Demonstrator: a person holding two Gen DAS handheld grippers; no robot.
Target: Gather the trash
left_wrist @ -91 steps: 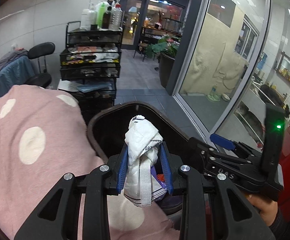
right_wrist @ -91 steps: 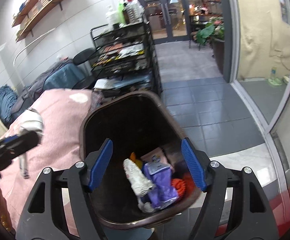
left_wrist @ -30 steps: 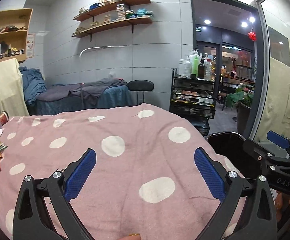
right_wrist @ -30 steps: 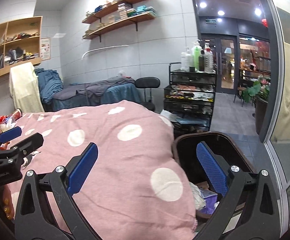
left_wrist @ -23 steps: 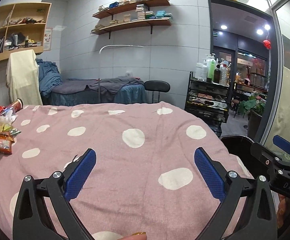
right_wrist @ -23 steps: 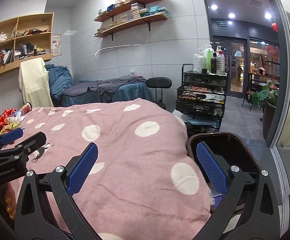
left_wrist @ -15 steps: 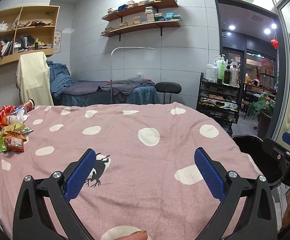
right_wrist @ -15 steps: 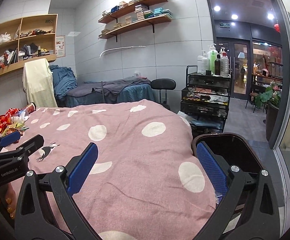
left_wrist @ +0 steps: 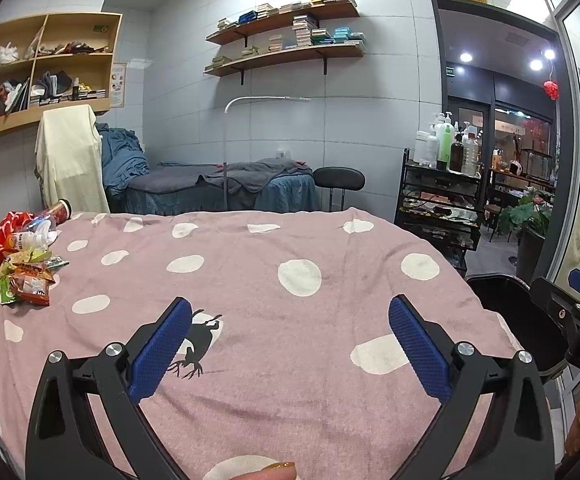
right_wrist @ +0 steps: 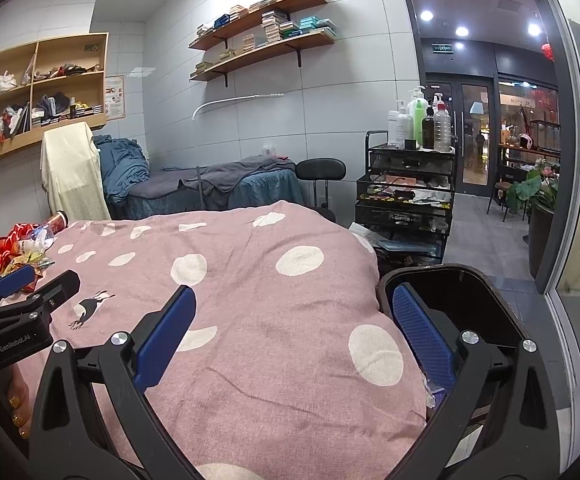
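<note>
Snack wrapper trash pile (left_wrist: pixel 18 264) sits at the far left edge of the pink polka-dot bed cover (left_wrist: pixel 290 300), dark bin (right_wrist: pixel 461 304) at its right end, left hand-held gripper (left_wrist: pixel 290 344) and right hand-held gripper (right_wrist: pixel 293 332) both spread wide, empty, over the cover.

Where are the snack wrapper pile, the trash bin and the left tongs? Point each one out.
snack wrapper pile (left_wrist: pixel 24 276), left wrist view, on the orange packet at its front.
trash bin (right_wrist: pixel 485 282), right wrist view, on its far rim.
left tongs (left_wrist: pixel 290 344), left wrist view, midway between the open blue tips.
</note>
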